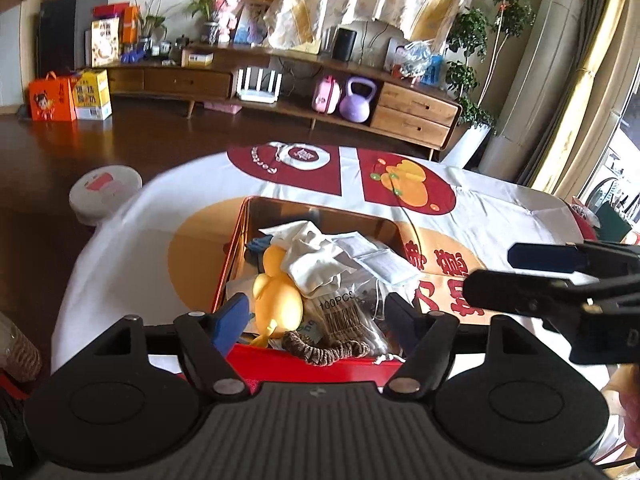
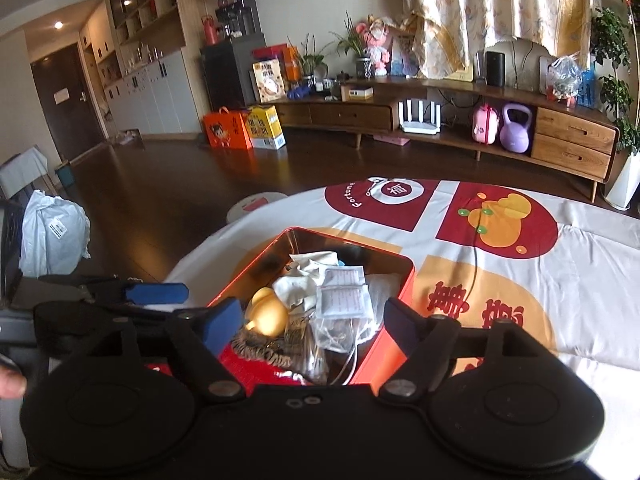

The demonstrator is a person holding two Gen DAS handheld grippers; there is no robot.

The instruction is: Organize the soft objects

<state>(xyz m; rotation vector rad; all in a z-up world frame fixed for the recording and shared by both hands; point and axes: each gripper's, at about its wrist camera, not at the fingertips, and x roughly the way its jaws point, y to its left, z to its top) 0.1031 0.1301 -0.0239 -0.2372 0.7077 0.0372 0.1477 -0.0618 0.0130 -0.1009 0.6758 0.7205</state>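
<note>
Only the right wrist view takes in the doorway and the grey bag (image 2: 54, 236) on the floor at far left. The red tin (image 1: 234, 264) of soft things, yellow duck (image 1: 276, 300) and brown scrunchie (image 1: 324, 350) included, sits on the table just beyond both tools. The left gripper (image 1: 316, 312) and right gripper (image 2: 310, 320) stand spread wide, nothing between their fingers.

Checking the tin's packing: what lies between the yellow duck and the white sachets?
Crumpled white cloth lies between duck and sachets, clearest in the left wrist view.
</note>
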